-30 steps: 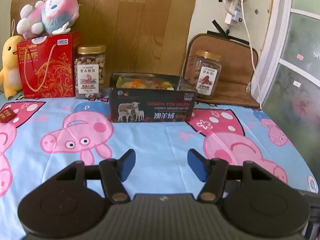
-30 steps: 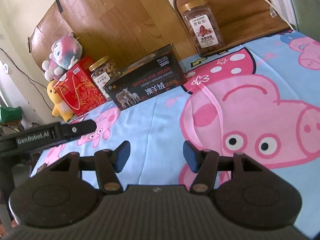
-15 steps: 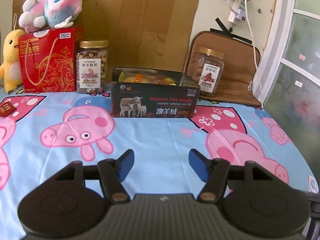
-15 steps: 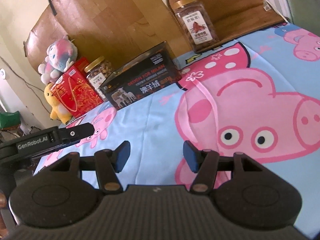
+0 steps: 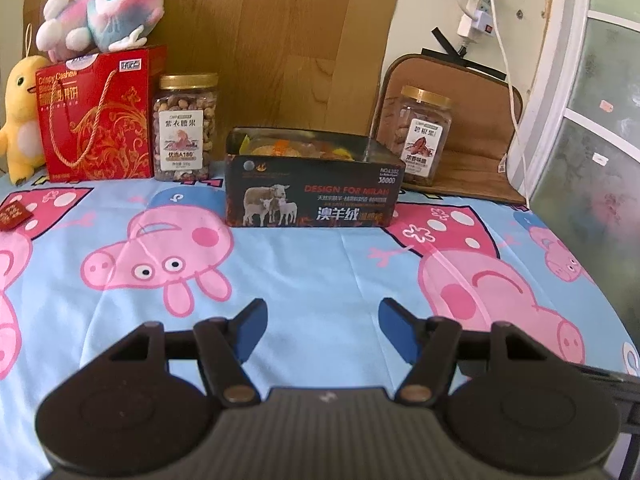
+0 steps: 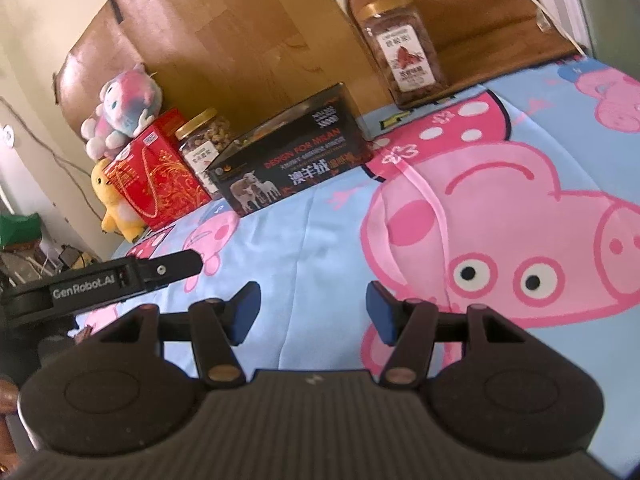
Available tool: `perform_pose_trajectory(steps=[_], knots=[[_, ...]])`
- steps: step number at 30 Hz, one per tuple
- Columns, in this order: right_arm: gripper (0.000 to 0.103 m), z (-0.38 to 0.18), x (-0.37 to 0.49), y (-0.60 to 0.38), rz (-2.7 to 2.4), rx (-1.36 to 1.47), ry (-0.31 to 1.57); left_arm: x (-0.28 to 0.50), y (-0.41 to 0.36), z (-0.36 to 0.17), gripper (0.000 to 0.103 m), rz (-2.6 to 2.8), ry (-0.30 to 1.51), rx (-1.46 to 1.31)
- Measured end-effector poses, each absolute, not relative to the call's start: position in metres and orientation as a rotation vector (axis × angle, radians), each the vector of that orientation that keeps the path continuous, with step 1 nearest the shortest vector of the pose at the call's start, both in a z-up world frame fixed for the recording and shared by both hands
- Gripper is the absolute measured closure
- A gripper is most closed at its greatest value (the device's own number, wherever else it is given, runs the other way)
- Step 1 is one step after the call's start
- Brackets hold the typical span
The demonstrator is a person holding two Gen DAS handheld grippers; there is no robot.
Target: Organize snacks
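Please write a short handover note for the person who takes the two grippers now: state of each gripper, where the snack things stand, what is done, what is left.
Left gripper: open, empty, above the cloth.
Right gripper: open, empty, above the cloth.
Dark box: open, at the back centre, some snacks already inside.
Nut jar: upright, left of the box, beside the red gift box.
Second jar: upright, right of the box, on the brown mat.
Done: cannot tell.
Left: probably both jars to sort; neither is touched.

Left claw (image 5: 321, 326) low at 6 o'clock, tilted downward, blue pads parted, nothing between. Right claw (image 6: 312, 312) likewise at 6 o'clock, jaws apart and empty. Left claw's black body at 9 o'clock in right view.
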State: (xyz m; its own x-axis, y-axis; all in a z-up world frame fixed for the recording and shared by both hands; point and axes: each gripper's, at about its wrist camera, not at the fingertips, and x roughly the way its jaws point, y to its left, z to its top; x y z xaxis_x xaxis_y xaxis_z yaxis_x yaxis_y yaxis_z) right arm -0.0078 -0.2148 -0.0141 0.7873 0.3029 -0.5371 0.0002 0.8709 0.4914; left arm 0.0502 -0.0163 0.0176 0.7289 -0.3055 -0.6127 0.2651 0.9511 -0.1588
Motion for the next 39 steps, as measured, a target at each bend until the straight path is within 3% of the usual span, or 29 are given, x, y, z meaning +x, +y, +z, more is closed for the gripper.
perform_pose_trajectory(steps=[20,21,23,28,39], knots=[[0.042,-0.010,-0.007,-0.198,0.172,0.449,0.666,0.047,-0.004,0.011,0.039,-0.251,0.694,-0.047],[0.042,-0.009,-0.008,-0.197,0.170,0.446,0.662,0.047,-0.003,0.011,0.038,-0.245,0.695,-0.045],[0.042,-0.008,-0.009,-0.195,0.171,0.443,0.660,0.045,-0.001,0.011,0.018,-0.231,0.696,-0.046],[0.042,-0.006,-0.011,-0.192,0.164,0.431,0.662,0.039,-0.002,0.013,0.004,-0.201,0.678,-0.011],[0.041,0.000,-0.019,-0.179,0.156,0.387,0.633,0.034,-0.001,0.013,0.000,-0.156,0.671,0.018]])
